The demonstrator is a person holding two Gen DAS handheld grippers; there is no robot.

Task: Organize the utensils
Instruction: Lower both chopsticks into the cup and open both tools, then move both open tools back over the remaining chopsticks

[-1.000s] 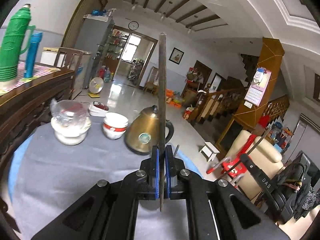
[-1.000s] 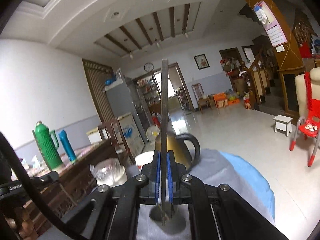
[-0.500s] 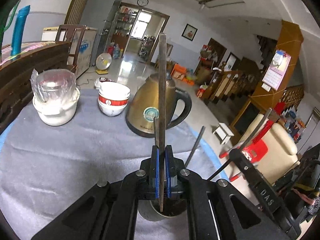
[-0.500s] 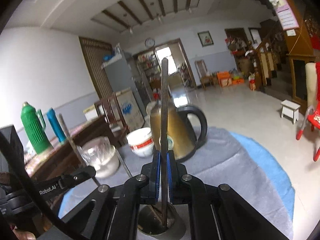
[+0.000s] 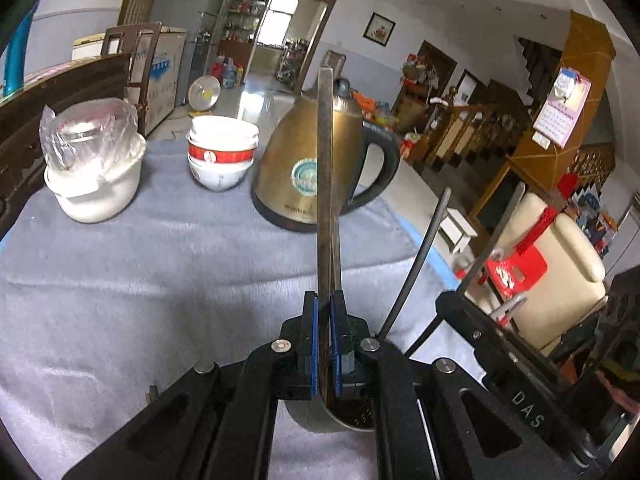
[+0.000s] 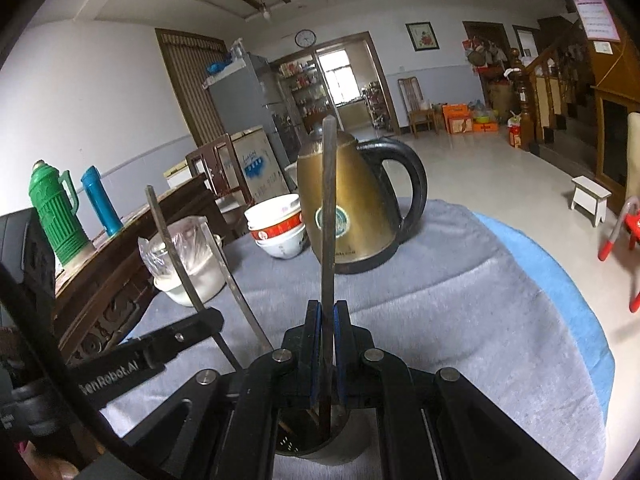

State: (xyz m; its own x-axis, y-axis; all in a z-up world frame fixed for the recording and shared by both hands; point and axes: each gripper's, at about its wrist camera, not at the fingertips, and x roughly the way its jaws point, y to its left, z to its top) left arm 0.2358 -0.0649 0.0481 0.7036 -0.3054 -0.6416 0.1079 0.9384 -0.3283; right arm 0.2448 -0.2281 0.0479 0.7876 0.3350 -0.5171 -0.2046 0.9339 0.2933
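My left gripper (image 5: 324, 304) is shut on a flat metal utensil handle (image 5: 325, 184) that stands upright, its lower end down inside a round metal holder (image 5: 312, 422) just below the jaws. My right gripper (image 6: 328, 308) is shut on a similar flat utensil (image 6: 328, 220), whose lower end also sits in the holder (image 6: 340, 450). Each view shows the other gripper close beside it, with its own utensil (image 5: 492, 232) (image 6: 172, 248). A third thin utensil (image 5: 416, 264) (image 6: 236, 284) leans loose in the holder. What the utensil heads are stays hidden in the holder.
A gold kettle (image 5: 308, 168) with a black handle, stacked red-banded bowls (image 5: 222, 156) and a plastic-wrapped white jar (image 5: 94, 172) stand behind the holder on the grey cloth (image 5: 140, 280). The table edge (image 6: 580, 312) curves close at the right. A wooden sideboard (image 6: 108, 276) carries flasks at the left.
Both grippers have come down and tipped forward over the table. The utensil ends have sunk into the metal holder, and the kettle and bowls look nearer.
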